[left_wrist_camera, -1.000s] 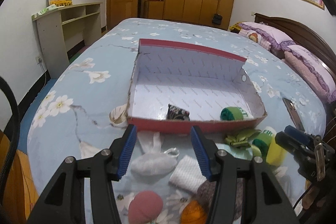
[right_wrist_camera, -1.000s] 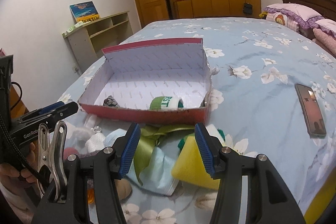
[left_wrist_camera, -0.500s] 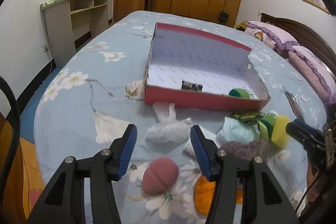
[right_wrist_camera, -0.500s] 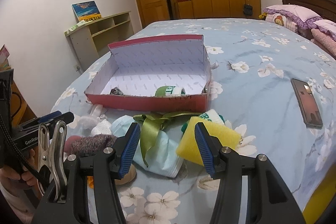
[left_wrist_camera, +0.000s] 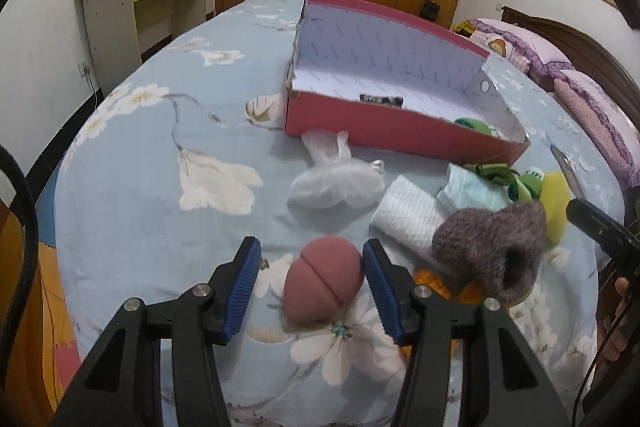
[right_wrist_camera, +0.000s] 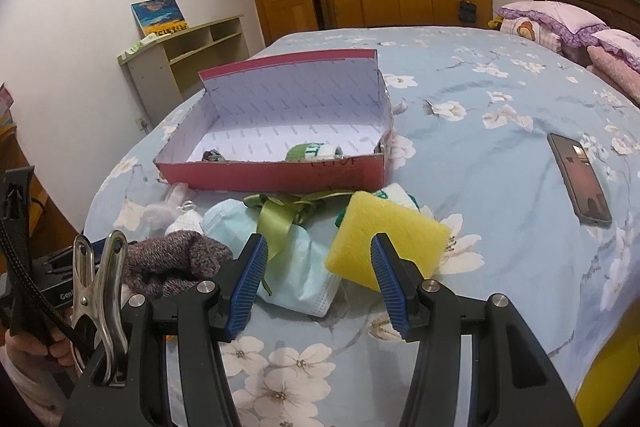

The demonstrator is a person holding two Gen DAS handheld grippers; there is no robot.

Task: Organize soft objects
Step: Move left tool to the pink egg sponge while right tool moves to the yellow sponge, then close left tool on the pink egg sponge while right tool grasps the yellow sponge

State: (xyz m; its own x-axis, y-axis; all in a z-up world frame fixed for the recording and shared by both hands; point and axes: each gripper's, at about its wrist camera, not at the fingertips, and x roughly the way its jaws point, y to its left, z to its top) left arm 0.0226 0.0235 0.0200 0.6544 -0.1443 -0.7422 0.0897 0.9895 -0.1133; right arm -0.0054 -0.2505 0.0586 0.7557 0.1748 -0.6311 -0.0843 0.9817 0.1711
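Observation:
A red box (left_wrist_camera: 400,137) with a white inside lies on the bed; it also shows in the right wrist view (right_wrist_camera: 272,175). It holds a dark patterned item (left_wrist_camera: 380,99) and a green-and-white roll (right_wrist_camera: 314,151). My left gripper (left_wrist_camera: 310,285) is open around a pink sponge (left_wrist_camera: 324,283), its right pad close to it. Beyond lie a white mesh pouch (left_wrist_camera: 336,183), a white cloth (left_wrist_camera: 412,213) and a brown knitted sock (left_wrist_camera: 488,247). My right gripper (right_wrist_camera: 316,281) is open above a blue face mask (right_wrist_camera: 296,267), next to a yellow sponge (right_wrist_camera: 384,239) and a green ribbon (right_wrist_camera: 280,215).
A phone (right_wrist_camera: 578,179) lies on the floral sheet to the right. An orange item (left_wrist_camera: 436,283) peeks from under the sock. Pillows (right_wrist_camera: 560,23) lie at the headboard. A shelf (left_wrist_camera: 132,7) stands by the left wall. The bed's near edge is close below both grippers.
My left gripper has pulled back and down from the box to the pink sponge, which now sits between its fingers. My right gripper has drawn back a little from the box.

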